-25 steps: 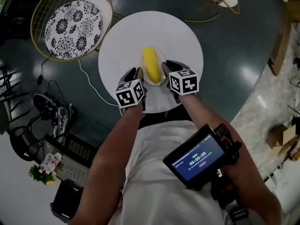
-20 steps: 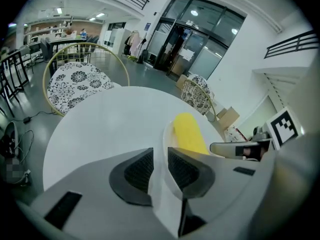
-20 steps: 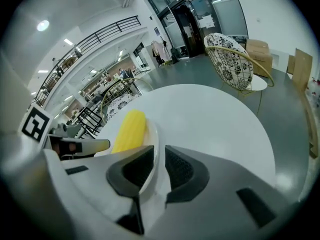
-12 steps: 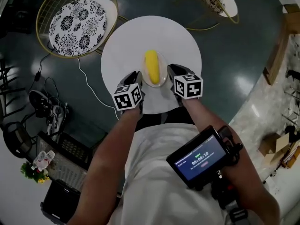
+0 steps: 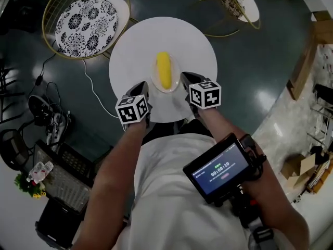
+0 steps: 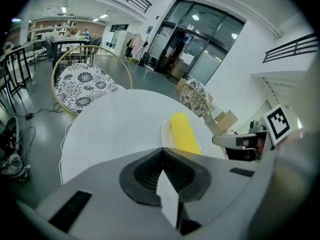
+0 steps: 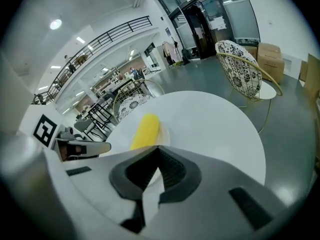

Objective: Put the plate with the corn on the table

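1. The plate [image 5: 156, 78] with the corn [image 5: 163, 71] sits mid-bench [image 5: 130, 51], the cob's long axis pointing away from the person.
2. Both jaws are pressed together and empty. The right gripper [image 5: 183, 78] is just beside the rim, and the left gripper [image 5: 142, 86] is farther off.

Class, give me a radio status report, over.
Left gripper shut, empty; right gripper shut beside plate. Plate, corn on it, down on round table. Path clear.

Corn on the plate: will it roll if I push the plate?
Likely: the corn looks cylindrical and lies loose on a shallow plate. The plate would probably slide easily on the smooth round table.
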`<state>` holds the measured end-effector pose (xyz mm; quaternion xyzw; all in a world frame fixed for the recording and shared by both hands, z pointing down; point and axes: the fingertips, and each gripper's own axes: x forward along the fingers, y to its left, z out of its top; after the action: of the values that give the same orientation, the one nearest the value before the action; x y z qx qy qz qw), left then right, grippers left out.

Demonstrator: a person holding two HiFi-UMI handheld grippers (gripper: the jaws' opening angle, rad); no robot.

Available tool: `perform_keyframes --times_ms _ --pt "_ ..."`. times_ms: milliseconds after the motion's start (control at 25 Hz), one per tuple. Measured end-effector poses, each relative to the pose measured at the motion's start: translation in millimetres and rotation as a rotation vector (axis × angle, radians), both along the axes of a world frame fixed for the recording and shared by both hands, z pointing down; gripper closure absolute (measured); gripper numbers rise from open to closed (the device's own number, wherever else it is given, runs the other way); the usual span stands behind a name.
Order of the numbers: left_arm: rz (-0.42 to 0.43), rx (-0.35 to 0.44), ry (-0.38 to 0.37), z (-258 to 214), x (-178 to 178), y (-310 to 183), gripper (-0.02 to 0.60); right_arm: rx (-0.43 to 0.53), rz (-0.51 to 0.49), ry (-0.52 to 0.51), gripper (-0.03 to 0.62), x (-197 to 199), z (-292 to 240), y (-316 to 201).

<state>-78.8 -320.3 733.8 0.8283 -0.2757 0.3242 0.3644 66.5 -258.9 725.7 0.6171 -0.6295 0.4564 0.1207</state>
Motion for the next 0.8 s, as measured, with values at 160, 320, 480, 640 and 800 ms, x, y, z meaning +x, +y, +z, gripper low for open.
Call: perform_keyframes --times_ms 160,320,480,640,800 --pt "-0.007 0.015 0.009 -12.4 -11.8 15.3 0.575 0.028 -0.041 -0.033 0.586 -5.9 -9.3 10.8" --pt "-0.009 0.046 0.019 -27.4 -29.5 31.9 0.574 0.066 -0.071 -0.049 0.588 -11.5 -22.0 18.2" --pt "-0.073 0.05 0.063 -44.8 -44.2 54.1 0.574 0.11 -0.101 -0.064 0.588 -19.9 -40.9 34.2" --pt "-0.104 0.076 0.125 -69.4 -39.7 79.7 0.574 0.157 -0.126 -0.081 0.586 -25.6 -62.5 54.5" --pt "-0.085 0.12 0.162 -93.1 -31.1 106.4 0.574 0.199 -0.149 -0.092 0.588 -30.9 -83.3 78.2"
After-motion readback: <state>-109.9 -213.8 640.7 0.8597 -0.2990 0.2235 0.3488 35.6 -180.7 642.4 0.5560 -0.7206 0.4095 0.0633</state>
